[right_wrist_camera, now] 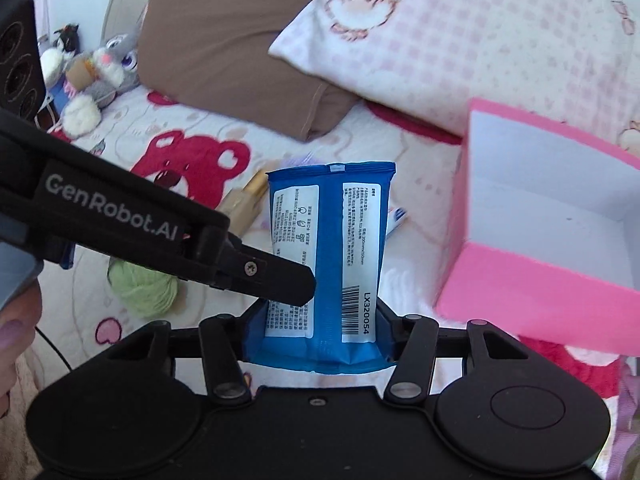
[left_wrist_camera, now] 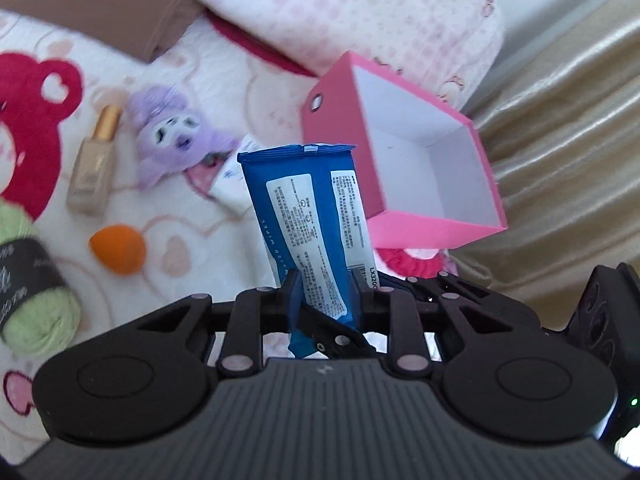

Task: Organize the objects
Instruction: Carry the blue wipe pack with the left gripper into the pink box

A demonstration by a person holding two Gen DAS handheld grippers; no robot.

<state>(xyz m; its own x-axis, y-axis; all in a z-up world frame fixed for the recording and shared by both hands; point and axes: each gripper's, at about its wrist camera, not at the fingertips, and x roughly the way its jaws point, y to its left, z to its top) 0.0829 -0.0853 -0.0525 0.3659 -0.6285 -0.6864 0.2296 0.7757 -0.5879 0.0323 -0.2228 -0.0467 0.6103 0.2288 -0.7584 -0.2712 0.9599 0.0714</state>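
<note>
Bed: bedspread [left_wrist_camera: 224, 80] printed with red bears and hearts carries all the things; a pink-checked pillow [left_wrist_camera: 360, 12] and a brown pillow [right_wrist_camera: 224, 40] lie at its head.
Pink box [left_wrist_camera: 404, 160]: open, white inside, apparently empty; the likely place for the pack, standing just beyond it.
Wipes pack [left_wrist_camera: 308, 216]: blue foil pouch held clear of the bed, long axis upright, between both pairs of tongs.
Handling: judged light and soft; the film looks slick and crumples at the bottom seal, so a hold across the filled body should serve better than one on the flat crimped ends.
Left tongs [left_wrist_camera: 326, 284]: drawn narrow, pinching the pack's lower part.
Right tongs [right_wrist_camera: 320, 320]: part closed, cradling the pack's bottom end between them.
Yarn ball [left_wrist_camera: 36, 300]: green, dark band, lettering too blurred to read.
Plush toy [left_wrist_camera: 172, 136]: purple, soft.
Bottle [left_wrist_camera: 92, 164]: beige, gold cap; probably rigid and breakable.
Sponge [left_wrist_camera: 118, 252]: orange, teardrop-shaped.
Writing: "WATER WIPES" along the pack's edge; barcode with "LX320054"; fine print illegible; "GenRobot.AI" on the left tongs' arm.
</note>
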